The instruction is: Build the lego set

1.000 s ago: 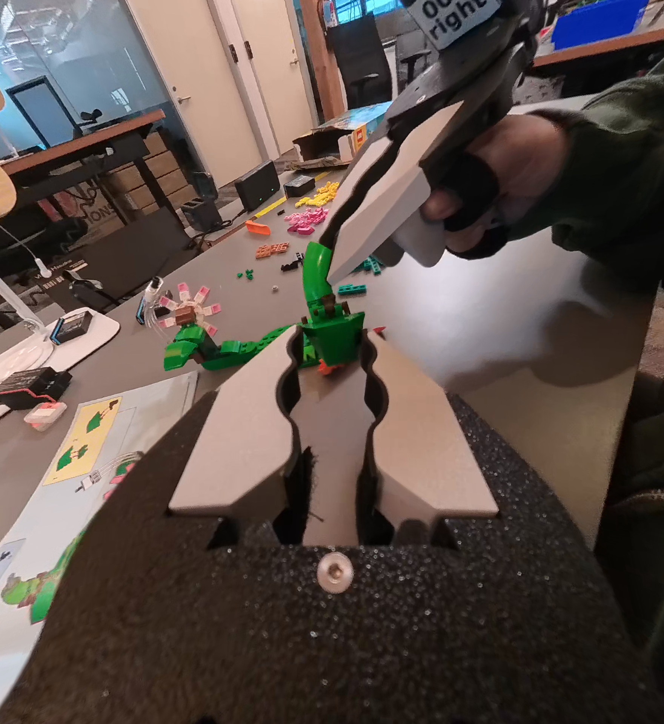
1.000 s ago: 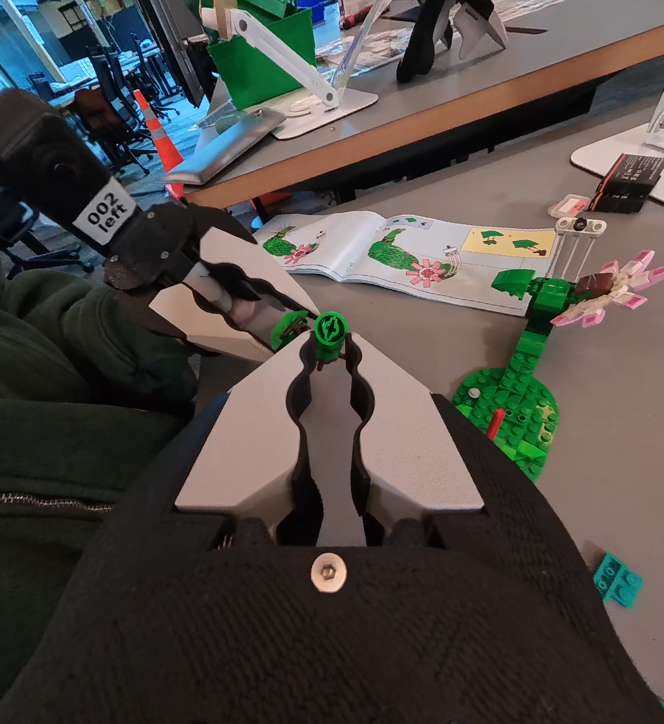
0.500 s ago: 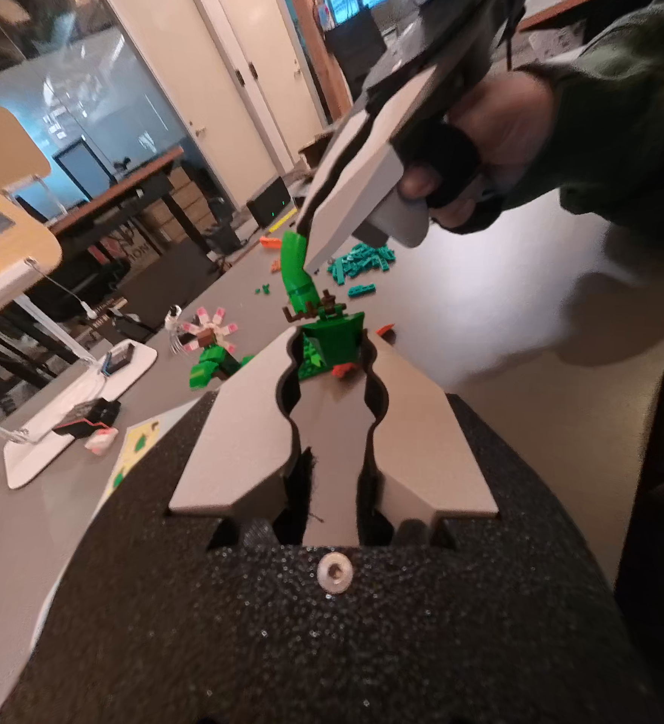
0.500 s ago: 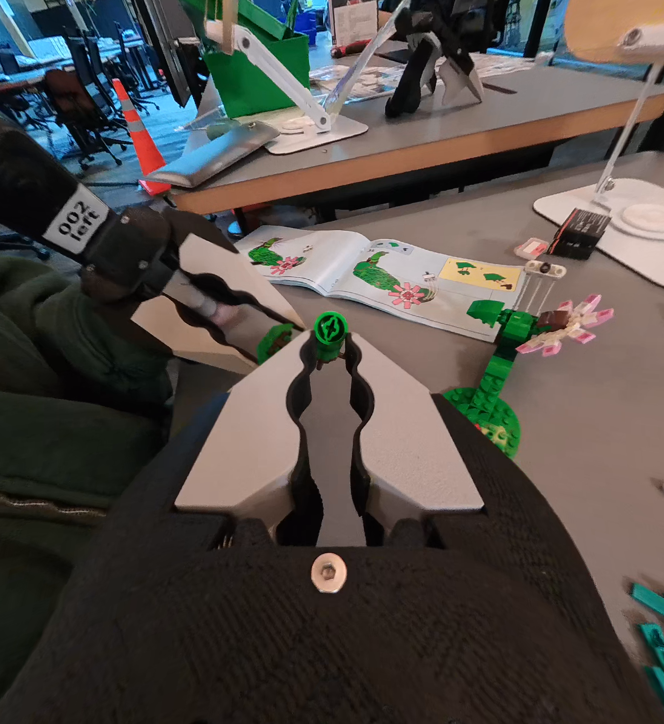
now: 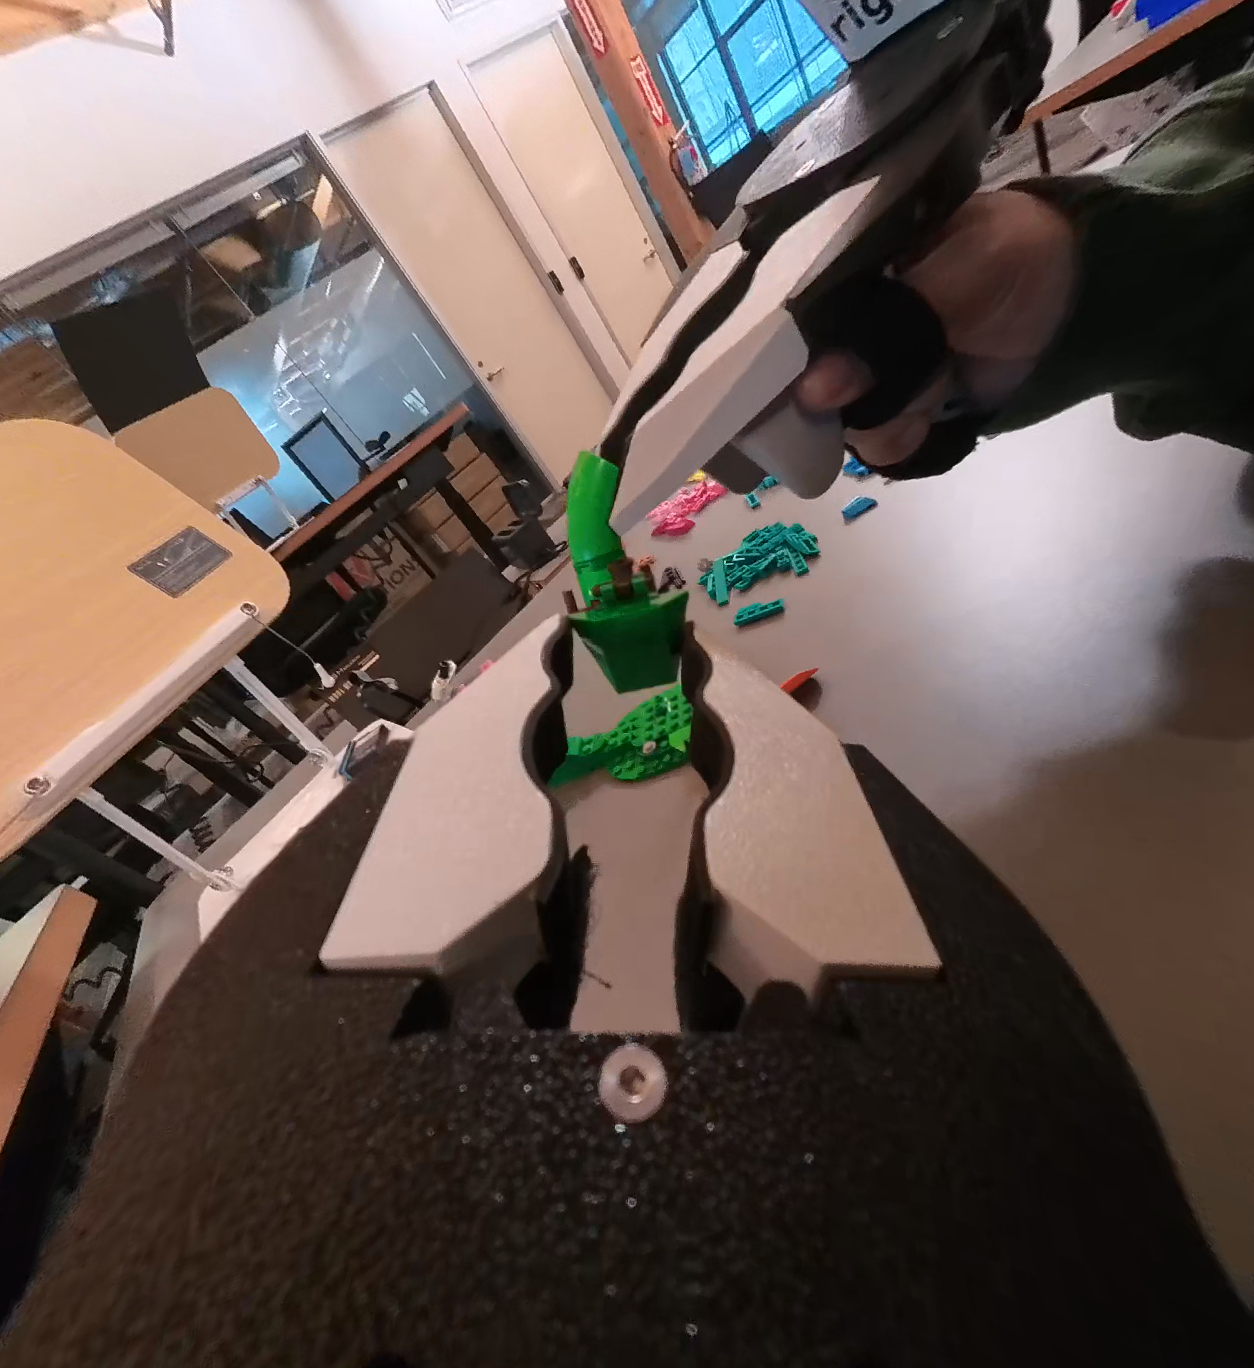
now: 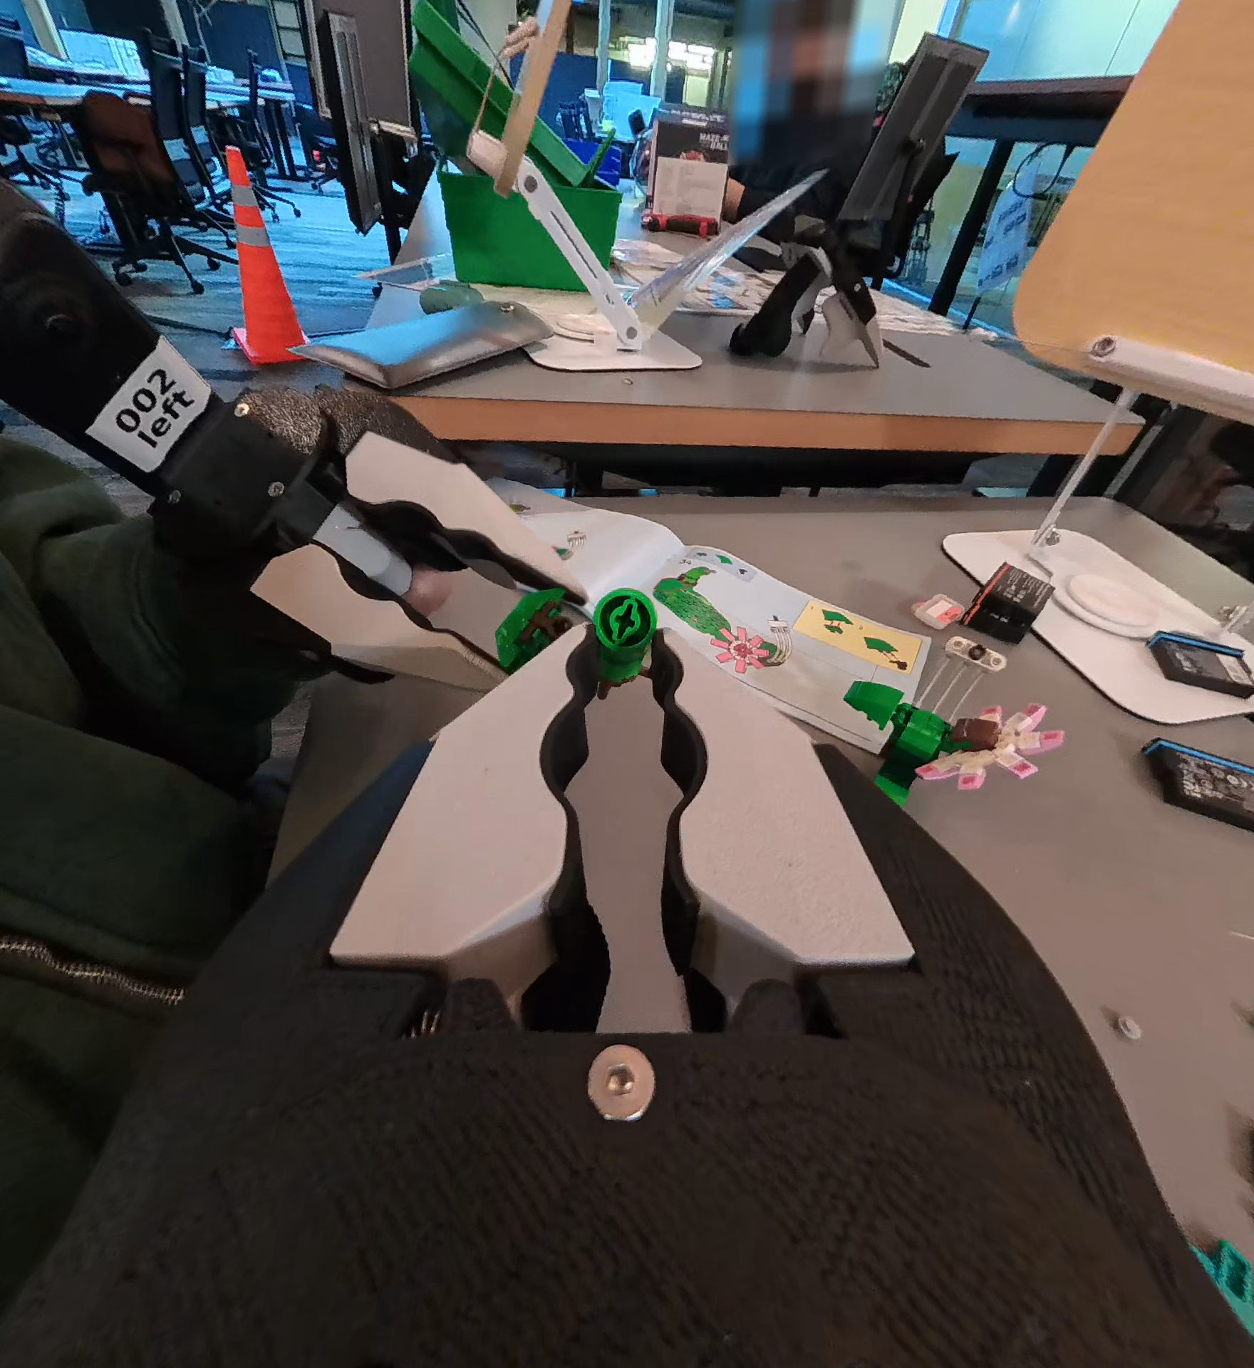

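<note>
My left gripper (image 5: 624, 651) is shut on a green leaf-shaped sub-assembly (image 5: 628, 648) with a small brown piece (image 5: 620, 576) on top, held above the grey table (image 5: 1016, 740). My right gripper (image 6: 620, 644) is shut on the upper end of a curved green stem (image 6: 624, 622). In the left wrist view the stem (image 5: 591, 518) reaches down to the brown piece, with the right gripper (image 5: 609, 455) above it. In the right wrist view the left gripper (image 6: 535, 629) is just left of the stem. A green studded base (image 5: 631, 748) lies on the table below.
A pink flower on a green stalk (image 6: 979, 740) and an open instruction booklet (image 6: 757, 636) lie on the table. Teal pieces (image 5: 757, 562), pink pieces (image 5: 676, 511) and a red piece (image 5: 802, 677) are farther off. Black batteries (image 6: 1212, 785) and a white lamp base (image 6: 1112, 629) sit at the right. The tips of both grippers are at nearly the same place.
Both grippers have risen together with the stem and the green sub-assembly, away from the table. The base and flower now sit lower and farther off. Both grips are unchanged.
</note>
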{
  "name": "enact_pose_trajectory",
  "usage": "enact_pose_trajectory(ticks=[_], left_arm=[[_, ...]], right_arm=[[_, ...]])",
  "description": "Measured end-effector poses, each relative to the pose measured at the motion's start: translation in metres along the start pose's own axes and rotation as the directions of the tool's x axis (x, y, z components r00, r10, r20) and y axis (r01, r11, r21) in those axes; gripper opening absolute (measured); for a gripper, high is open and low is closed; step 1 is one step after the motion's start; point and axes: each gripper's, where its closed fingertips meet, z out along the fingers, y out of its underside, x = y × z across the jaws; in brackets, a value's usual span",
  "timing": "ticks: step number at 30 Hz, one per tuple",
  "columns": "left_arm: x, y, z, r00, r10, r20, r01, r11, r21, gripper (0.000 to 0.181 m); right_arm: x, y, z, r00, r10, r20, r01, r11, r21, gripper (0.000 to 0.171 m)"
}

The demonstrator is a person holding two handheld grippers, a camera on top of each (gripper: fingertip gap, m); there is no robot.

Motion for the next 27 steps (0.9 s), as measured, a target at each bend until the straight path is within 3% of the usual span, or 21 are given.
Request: enact_pose_trajectory(ticks=[27], left_arm=[[-0.0040,-0.0061,-0.0020,1.000,0.006,0.019,-0.007,1.000,0.027,0.026]], right_arm=[[-0.0099,-0.0090,-0.0017,0.981,-0.188,-0.056,0.190,0.981,0.027,0.012]])
